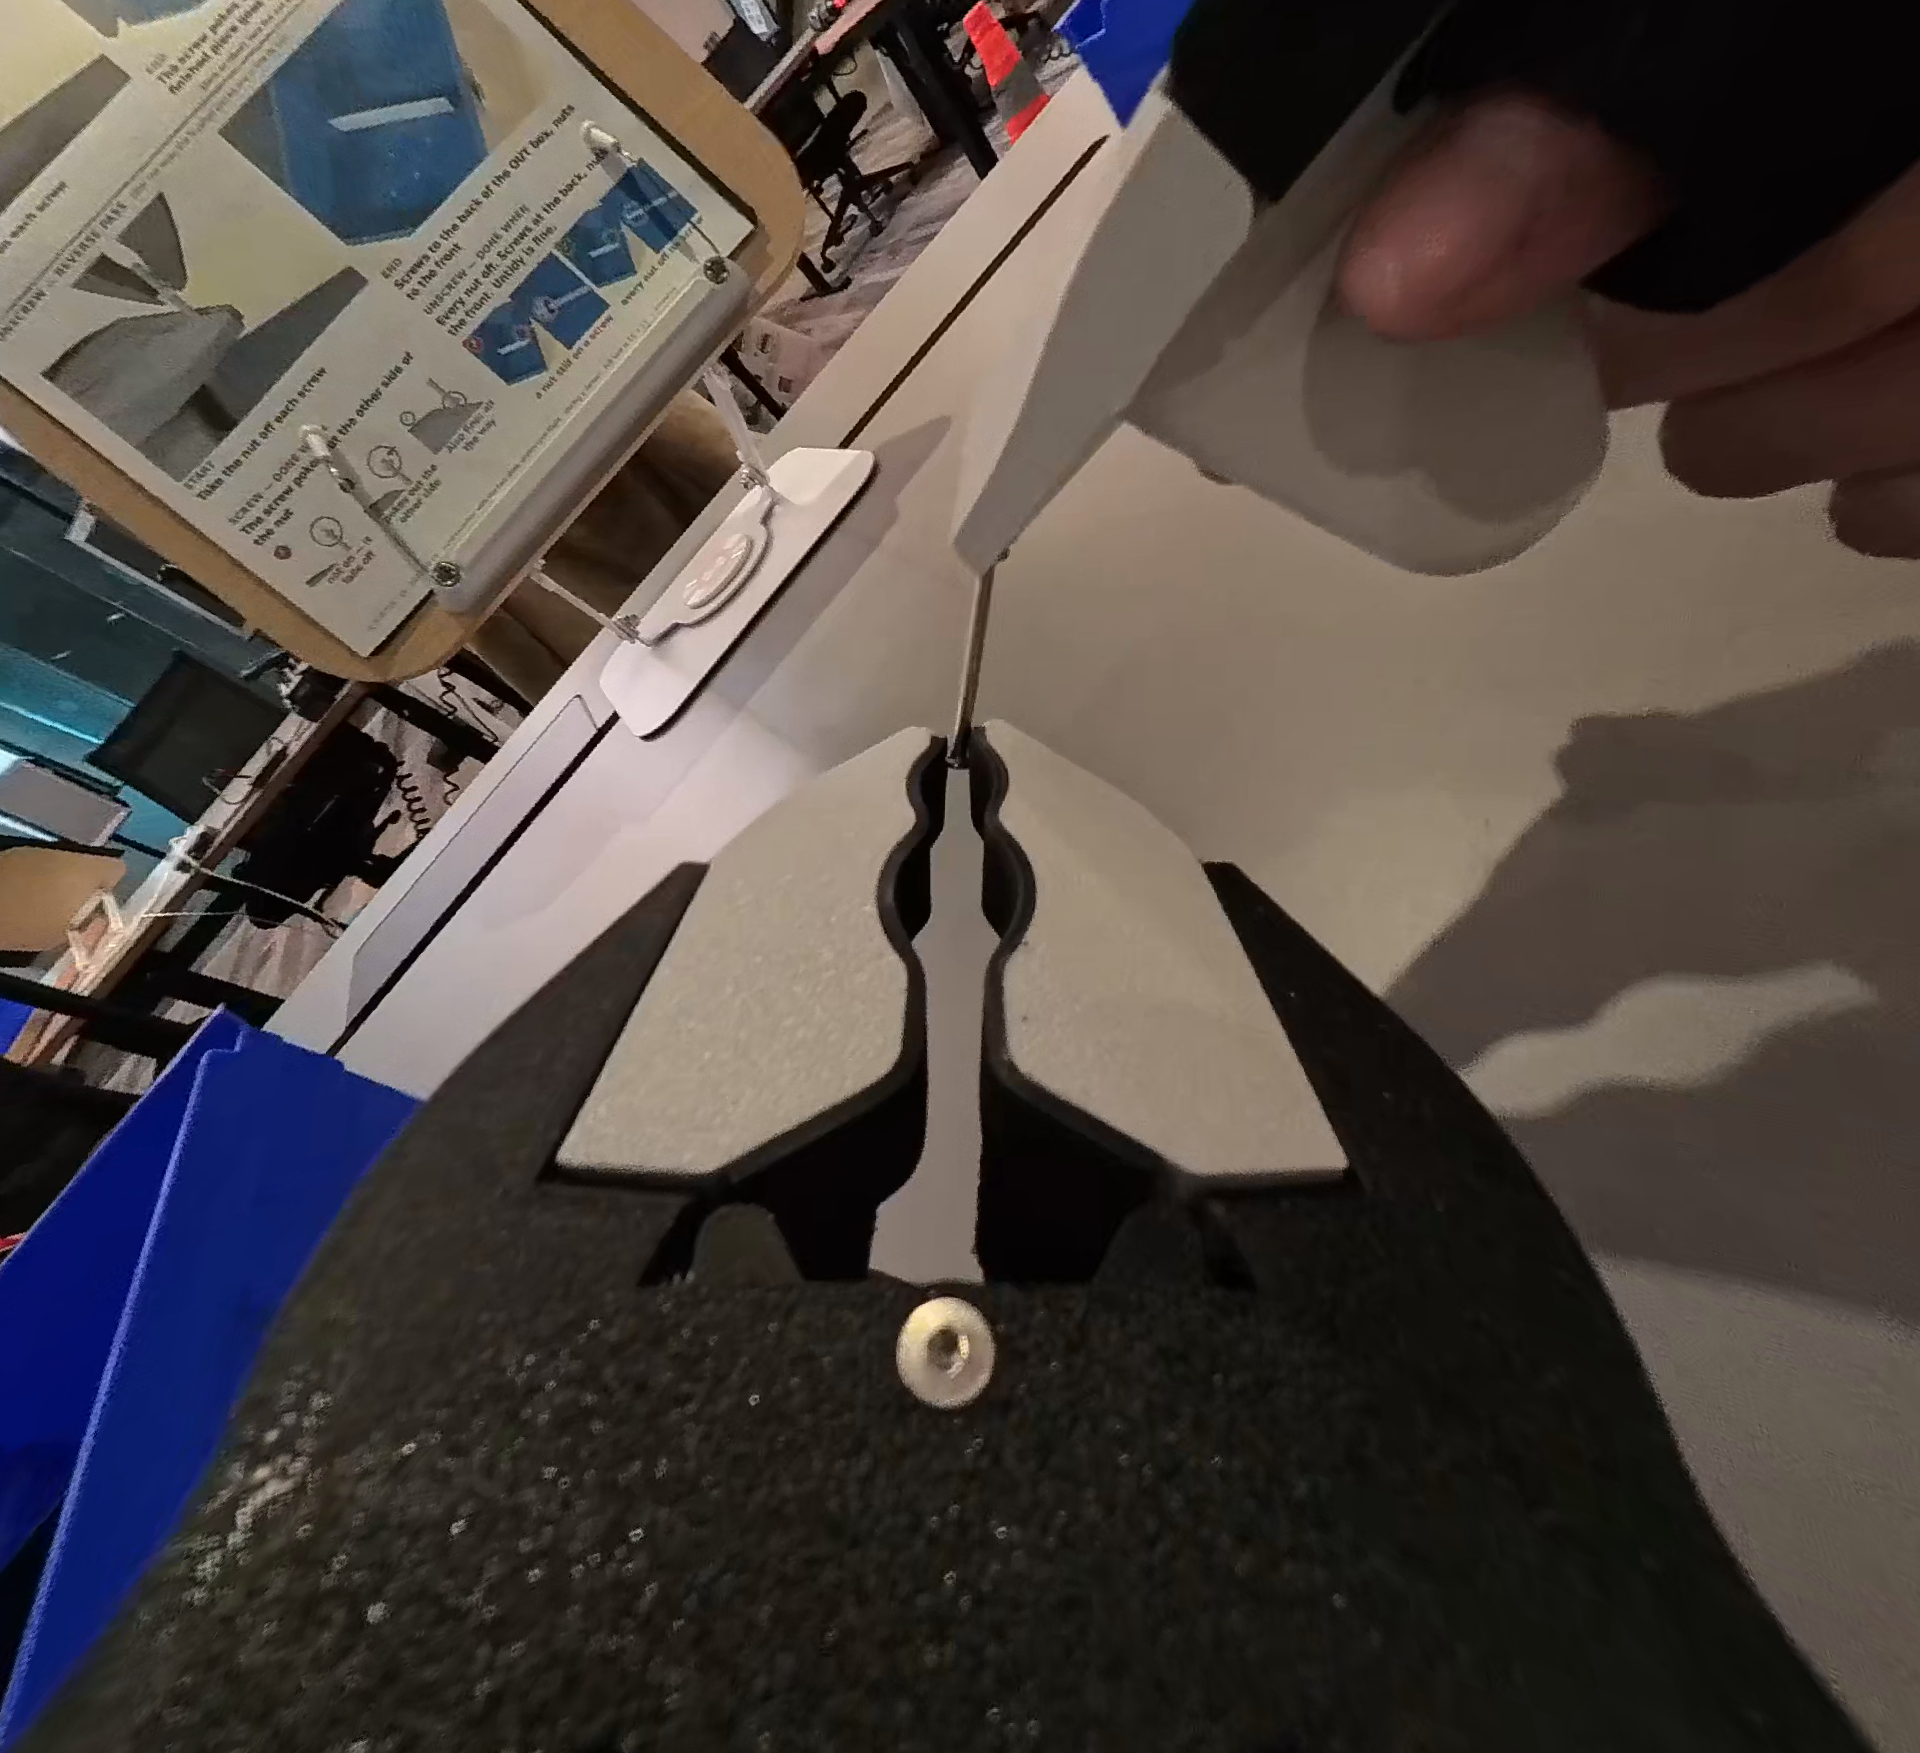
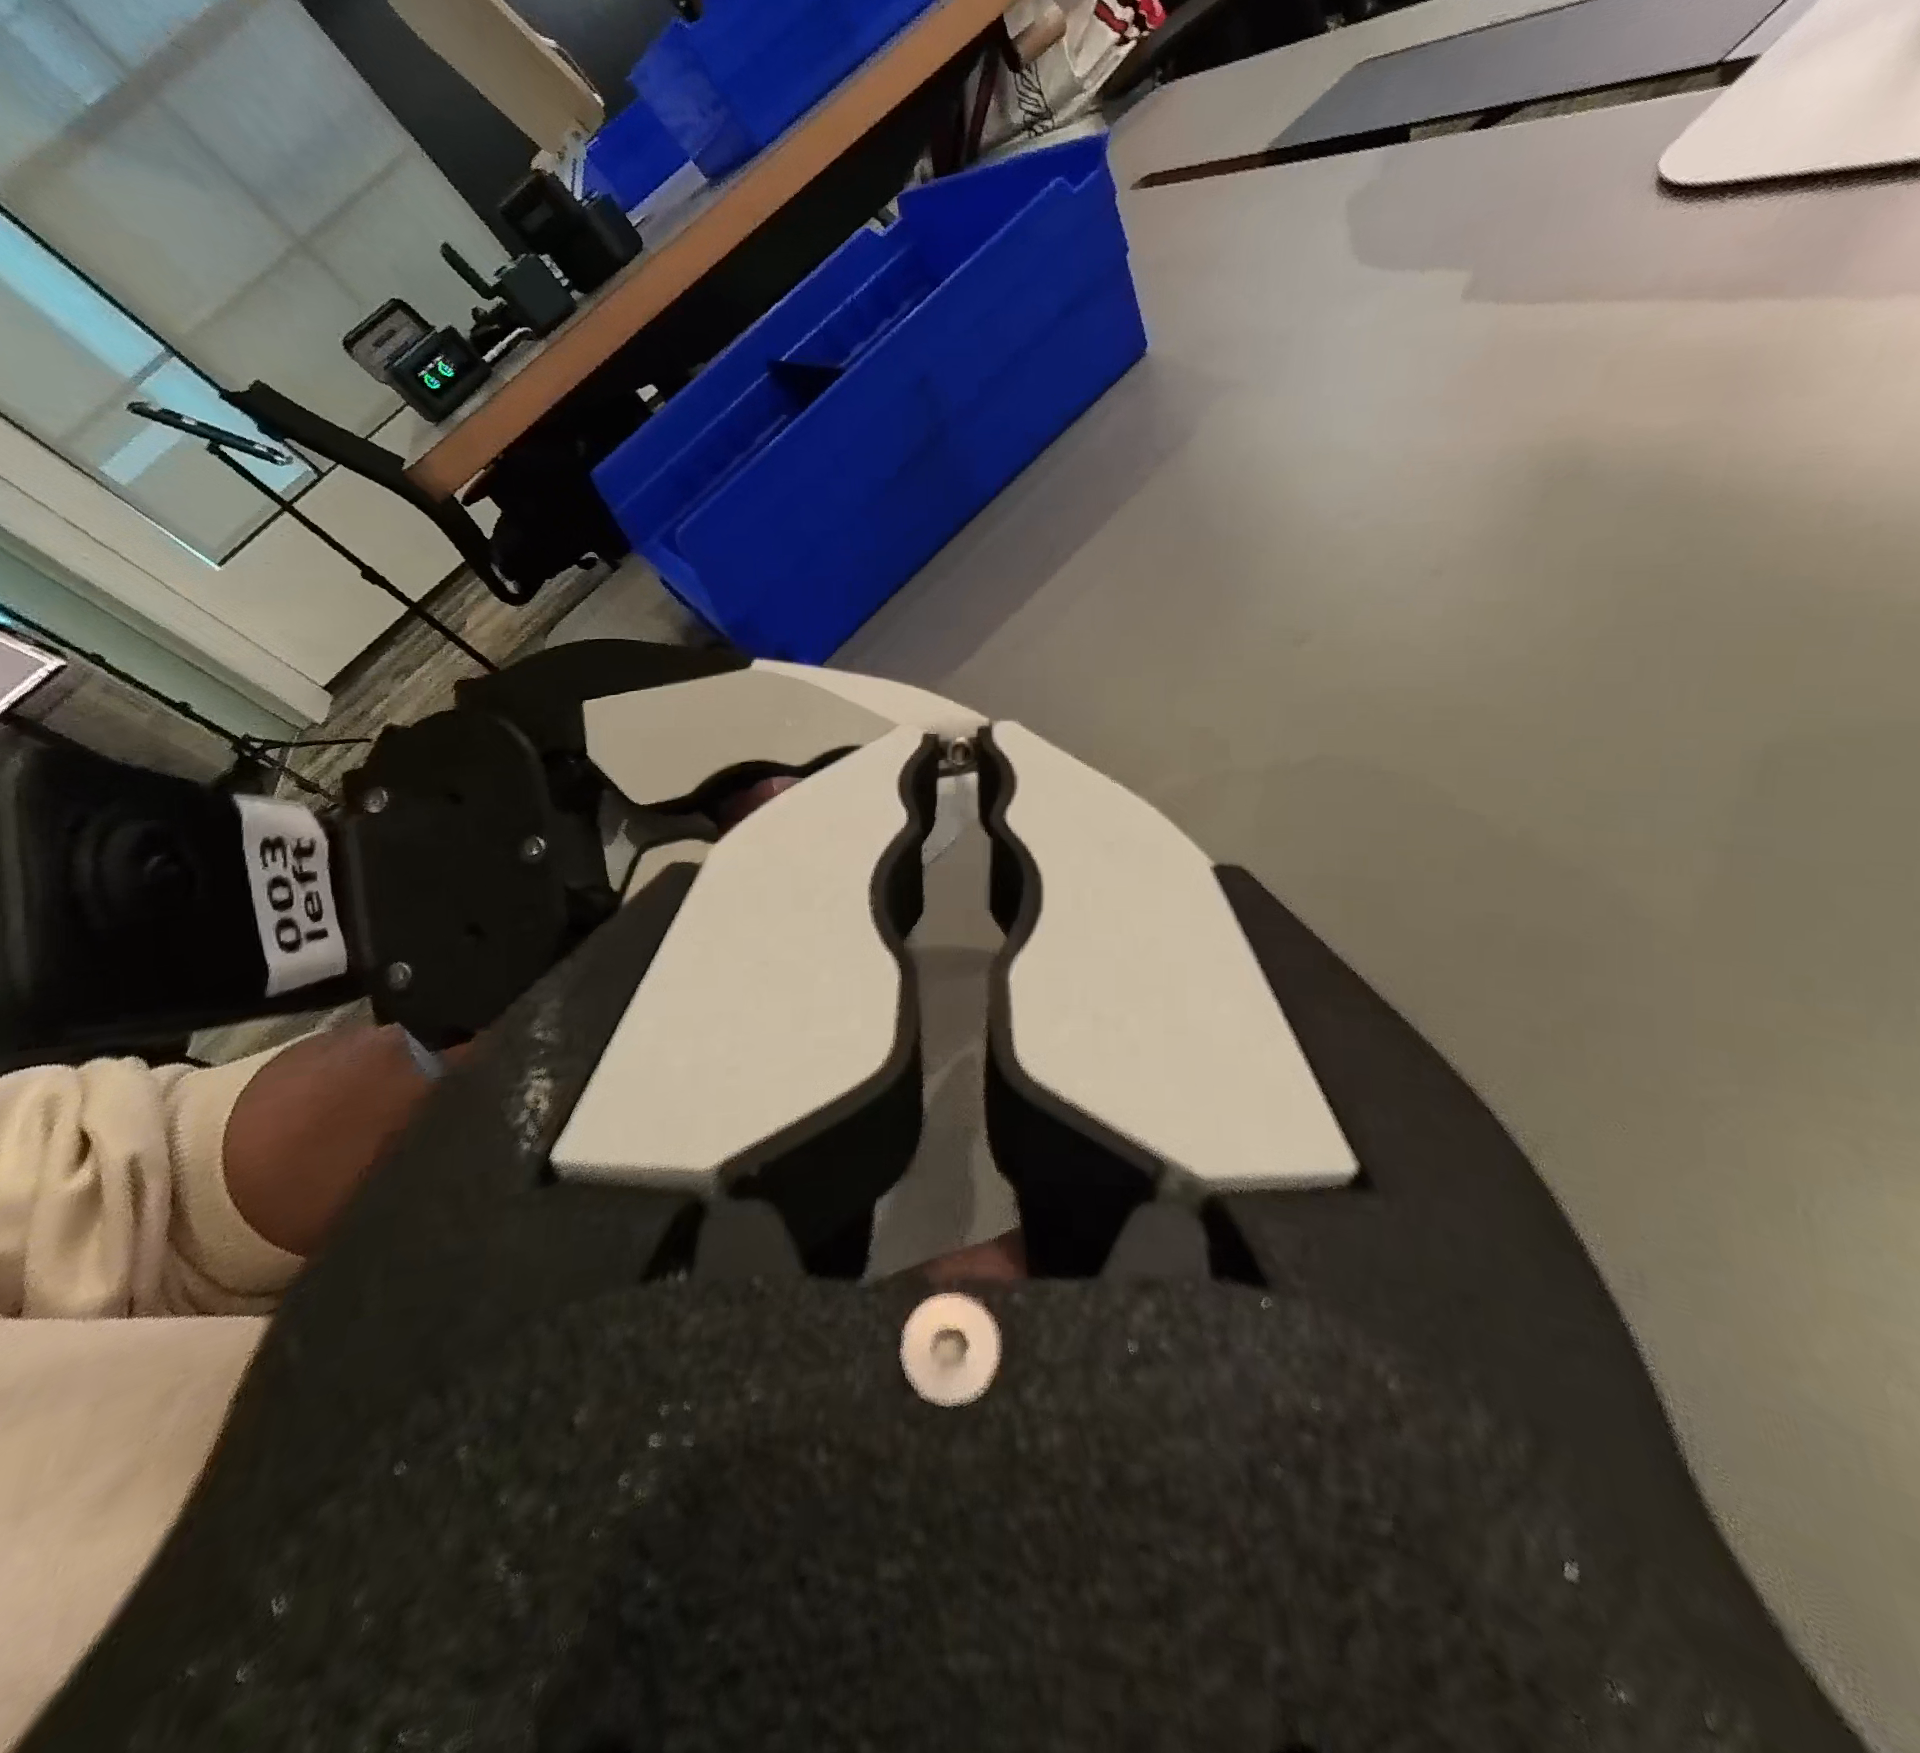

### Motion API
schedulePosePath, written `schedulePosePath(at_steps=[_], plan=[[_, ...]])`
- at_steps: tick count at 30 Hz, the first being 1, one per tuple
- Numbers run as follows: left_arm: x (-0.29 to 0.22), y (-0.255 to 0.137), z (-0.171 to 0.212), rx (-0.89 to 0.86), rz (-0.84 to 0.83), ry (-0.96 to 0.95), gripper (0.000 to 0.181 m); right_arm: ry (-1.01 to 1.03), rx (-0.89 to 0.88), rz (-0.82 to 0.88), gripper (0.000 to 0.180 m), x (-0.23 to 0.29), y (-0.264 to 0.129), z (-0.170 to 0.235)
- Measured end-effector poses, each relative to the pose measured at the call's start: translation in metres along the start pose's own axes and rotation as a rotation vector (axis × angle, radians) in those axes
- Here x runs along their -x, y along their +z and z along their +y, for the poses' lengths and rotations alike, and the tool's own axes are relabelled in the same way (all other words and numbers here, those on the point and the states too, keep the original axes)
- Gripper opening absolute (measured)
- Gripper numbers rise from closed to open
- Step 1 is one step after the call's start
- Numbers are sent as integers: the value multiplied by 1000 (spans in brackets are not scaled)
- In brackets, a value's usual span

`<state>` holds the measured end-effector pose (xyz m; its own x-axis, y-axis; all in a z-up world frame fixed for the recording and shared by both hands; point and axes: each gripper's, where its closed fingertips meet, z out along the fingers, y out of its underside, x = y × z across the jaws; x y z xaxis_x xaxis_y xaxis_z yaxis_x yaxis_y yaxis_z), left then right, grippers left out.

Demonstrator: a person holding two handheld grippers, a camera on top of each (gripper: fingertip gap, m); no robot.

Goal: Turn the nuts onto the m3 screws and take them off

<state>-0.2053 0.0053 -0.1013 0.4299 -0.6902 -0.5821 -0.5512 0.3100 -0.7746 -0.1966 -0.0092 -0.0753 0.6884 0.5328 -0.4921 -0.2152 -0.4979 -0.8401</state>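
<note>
A thin steel screw (image 1: 975, 654) is pinched at its lower end between the tips of the left gripper (image 1: 961, 753), whose jaws are nearly closed. The screw's upper end meets the tip of the right gripper (image 1: 982, 550), seen as a white wedge. In the right wrist view, a small metal nut (image 2: 956, 749) is clamped between the nearly closed tips of the right gripper (image 2: 958, 747), with the left gripper (image 2: 727, 737) just beyond. The fingers (image 1: 769, 965) are flat, pale grey and matt, edged with wavy black pads; the bodies are coarse black. A smooth grey table (image 2: 1507, 560) lies beneath. An open blue bin (image 2: 883, 415) stands at the table's edge. An instruction sheet (image 1: 343, 249) on a wooden board stands on a stand behind the screw.
</note>
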Motion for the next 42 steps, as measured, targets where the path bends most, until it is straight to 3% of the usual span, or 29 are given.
schedulePosePath(at_steps=[9,13,17,22,25,32,42], plan=[[-1,-1,1,-18,81,-138,3,-35,-20,-14,17,7,5,0],[-2,-2,1,-42,175,-302,3,-89,-23,20,19,4,2,1],[-2,-5,-5,-97,309,-484,4,-194,-72,21,26,6,-6,-5],[-11,-19,-21,-189,592,-759,4,-418,-199,-183,37,39,-17,-15],[-11,-27,-28,-239,735,-910,3,-385,-211,-265,43,41,-16,-20],[-15,-43,-43,-322,877,-959,3,-304,-172,-427,46,55,-3,-17],[-8,-42,-38,-322,883,-981,3,-302,-188,-421,42,57,-14,-12]])
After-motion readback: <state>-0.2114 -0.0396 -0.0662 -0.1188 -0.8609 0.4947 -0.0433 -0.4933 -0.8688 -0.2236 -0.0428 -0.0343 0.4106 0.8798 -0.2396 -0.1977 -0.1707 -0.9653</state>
